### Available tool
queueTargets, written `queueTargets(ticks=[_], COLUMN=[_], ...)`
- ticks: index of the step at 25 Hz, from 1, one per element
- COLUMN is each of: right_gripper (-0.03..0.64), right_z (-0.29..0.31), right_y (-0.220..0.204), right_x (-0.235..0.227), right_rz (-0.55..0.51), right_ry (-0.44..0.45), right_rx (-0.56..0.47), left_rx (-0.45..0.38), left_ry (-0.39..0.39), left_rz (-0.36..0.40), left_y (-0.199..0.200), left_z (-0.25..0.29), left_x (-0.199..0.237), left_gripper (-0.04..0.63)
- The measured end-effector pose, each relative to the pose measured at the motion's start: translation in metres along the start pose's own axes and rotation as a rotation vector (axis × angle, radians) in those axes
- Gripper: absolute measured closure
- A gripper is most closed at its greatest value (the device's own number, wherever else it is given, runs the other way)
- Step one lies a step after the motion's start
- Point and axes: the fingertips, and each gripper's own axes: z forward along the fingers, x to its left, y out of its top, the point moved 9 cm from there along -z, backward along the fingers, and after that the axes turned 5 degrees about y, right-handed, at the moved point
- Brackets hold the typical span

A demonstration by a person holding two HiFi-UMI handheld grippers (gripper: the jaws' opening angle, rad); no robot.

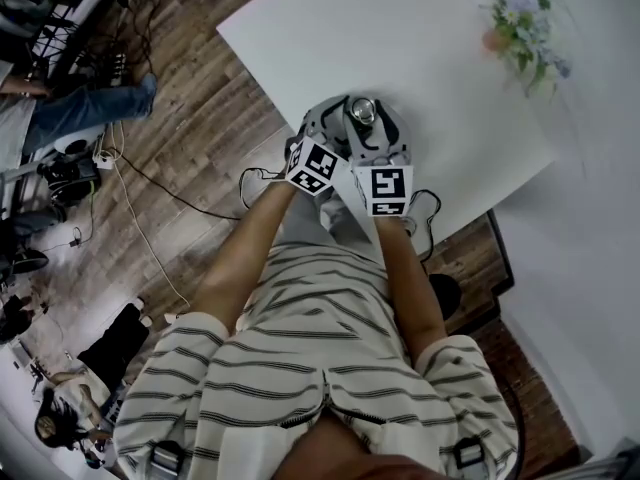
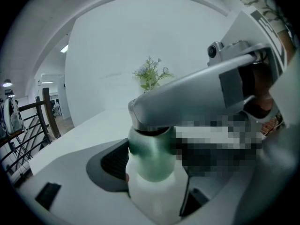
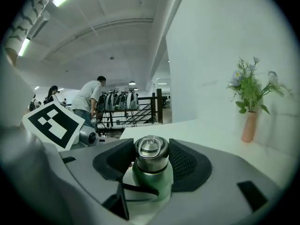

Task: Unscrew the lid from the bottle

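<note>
L gripper [image 2: 154, 184] is at abt 11 o'clock from the person, clenched on the bottle [image 2: 151, 165]. Its pads are tight against the pale lower body, w/ the green shoulder poking up above them. It's the anchor that stops the bottle spinning.

The bottle is upright at 12 o'clock, over the near edge of the white worktop [image 1: 430, 48], sandwiched btwn the two grippers. Can't tell if its base rests on the worktop.

R gripper [image 3: 151, 162] comes in at abt 1 o'clock, higher up. Both dark pads touch the steel lid [image 3: 151, 148] w/ the ring handle on top, so it's grasping the lid, not the body. The lid looks seated on the neck, no gap or thread showing. I'd say we're in the twisting step and the lid isn't off yet.

Next, IMO: R wrist rolls the lid anticlockwise while L holds the bottle locked. Prob. needs let go, re-grip and repeat a few times, then a straight lift once it's loose. Risk is the pads slipping on smooth steel.

Far off at 2 o'clock is a vase of flowers [image 1: 520, 18], well apart, no bother.
</note>
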Motion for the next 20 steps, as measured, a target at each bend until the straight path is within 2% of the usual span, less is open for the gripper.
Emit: queueTargets(ticks=[5,9,16,20], right_gripper=[0.374,0.374,0.376,0.376], right_z=[-0.001,-0.002,0.001,0.006], right_y=[0.001,0.0,0.002,0.005], right_x=[-0.002,-0.009,-0.028,-0.042], right_rz=[-0.017,-0.049,-0.134,-0.185], right_ry=[0.03,0.108,0.369,0.572], right_rx=[-0.001,0.0,0.023,0.041], left_rx=[-0.003,0.0,0.005,0.008], left_ry=[0.001,0.0,-0.004,-0.009], left_rz=[0.001,0.002,0.006,0.006], left_y=[0.0,0.0,0.0,0.001], left_z=[0.0,0.001,0.001,0.0], left_x=[0.0,0.0,0.0,0.0], left_gripper=[0.27,0.27,0.27,0.27])
